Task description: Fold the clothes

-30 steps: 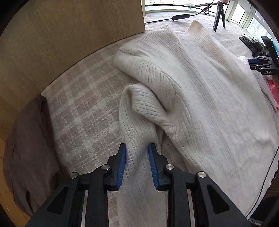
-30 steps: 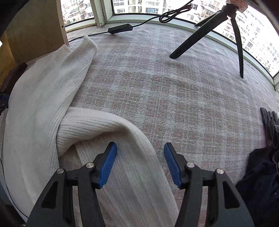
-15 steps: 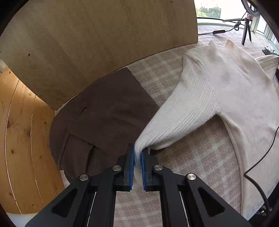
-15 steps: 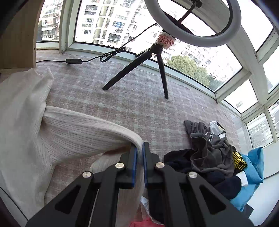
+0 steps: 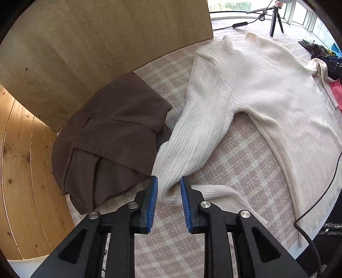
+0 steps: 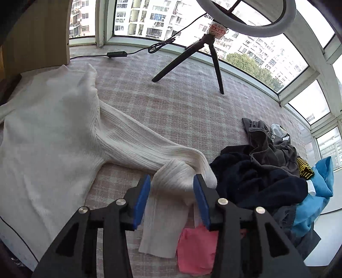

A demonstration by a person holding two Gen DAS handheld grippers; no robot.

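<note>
Nearest the left wrist camera, the left claw (image 5: pixel 168 193) points steeply down with its blue pads slightly apart; its jaws have just been opening, and the cuff end of the left sleeve (image 5: pixel 201 136) of the cream sweater (image 5: pixel 277 89) lies between them, the pads not pressing on it. Just left of that sleeve, a folded brown garment (image 5: pixel 111 139) rests on the checked cloth (image 5: pixel 245 171) that covers the table, its far edge against a wooden board (image 5: pixel 106 42). Beyond, the sweater lies spread flat, collar toward the window, and a black cable (image 5: pixel 316 196) curves along its right side.

Close to the right wrist camera, the right claw (image 6: pixel 172 192) stands spread, its jaws having just been opening as well; the right sleeve (image 6: pixel 149 149) bends between the pads and hangs loose, with a gap on either side. Under the claw lies a pink cloth (image 6: pixel 196 250). Just right of the sleeve sits a heap of dark clothes (image 6: pixel 256 171) with a blue piece (image 6: pixel 316 192) at its edge. Farther off, a black tripod (image 6: pixel 205 53) carrying a ring light (image 6: pixel 245 19) stands near the windows (image 6: pixel 149 21).
</note>
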